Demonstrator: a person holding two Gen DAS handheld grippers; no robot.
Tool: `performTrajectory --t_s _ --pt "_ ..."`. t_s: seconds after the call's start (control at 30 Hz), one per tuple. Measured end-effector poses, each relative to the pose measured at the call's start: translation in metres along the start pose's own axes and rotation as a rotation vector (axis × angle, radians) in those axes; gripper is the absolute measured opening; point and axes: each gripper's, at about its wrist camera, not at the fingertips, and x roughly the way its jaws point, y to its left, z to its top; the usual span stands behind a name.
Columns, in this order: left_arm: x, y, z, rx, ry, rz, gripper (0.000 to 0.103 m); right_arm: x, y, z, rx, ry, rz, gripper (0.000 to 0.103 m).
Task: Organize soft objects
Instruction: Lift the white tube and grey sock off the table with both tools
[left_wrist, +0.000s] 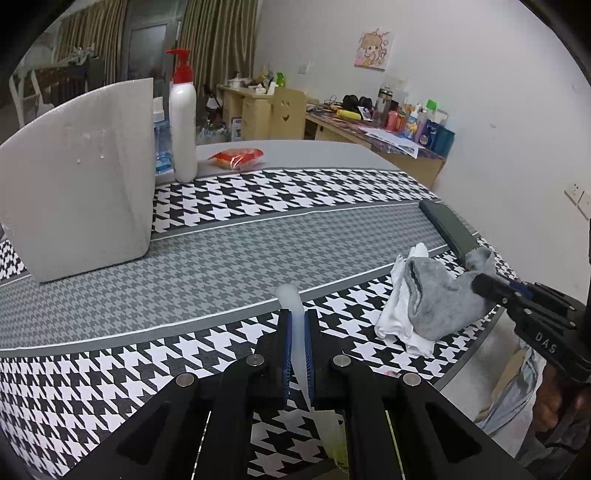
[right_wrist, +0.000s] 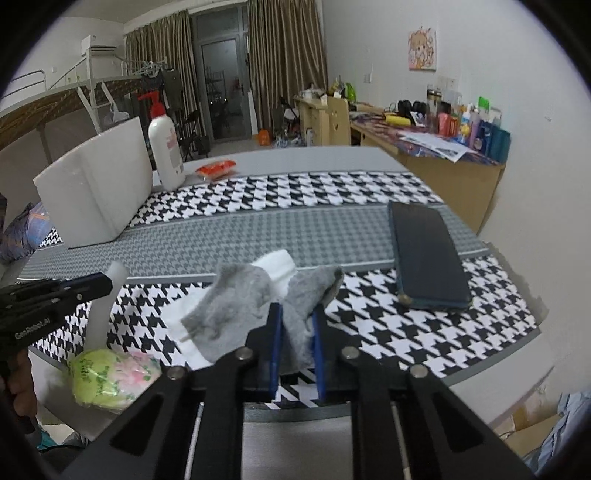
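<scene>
Grey sock (right_wrist: 236, 306) pinched by right gripper (right_wrist: 296, 325), left gripper (left_wrist: 298, 332) clamping bag (left_wrist: 295, 325)

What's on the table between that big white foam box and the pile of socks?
Nothing but bare houndstooth tablecloth lies between the white foam box and the grey sock, as the right wrist view shows.

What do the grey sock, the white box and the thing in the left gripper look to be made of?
Grey sock: soft knit fabric, fuzzy and matte, creasing where the right gripper pinches it. White box: probably foam board, with a matte, faintly pebbled face and thick walls. Bag in the left gripper: thin translucent plastic, its cloudy neck bunched between the fingers, with something yellow-green and pink showing through.
</scene>
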Motion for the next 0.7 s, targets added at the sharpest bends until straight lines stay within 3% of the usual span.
performTrajectory --t_s 0.33,0.7 --pt "-0.002 0.002 -0.001 0.0 -0.001 0.0 0.007 -0.002 0.009 -0.009 -0.057 -0.008 0.002 0.018" --pt "-0.013 -0.003 0.004 0.022 -0.035 -0.01 0.007 -0.039 0.018 0.001 -0.084 -0.131 0.011 0.018"
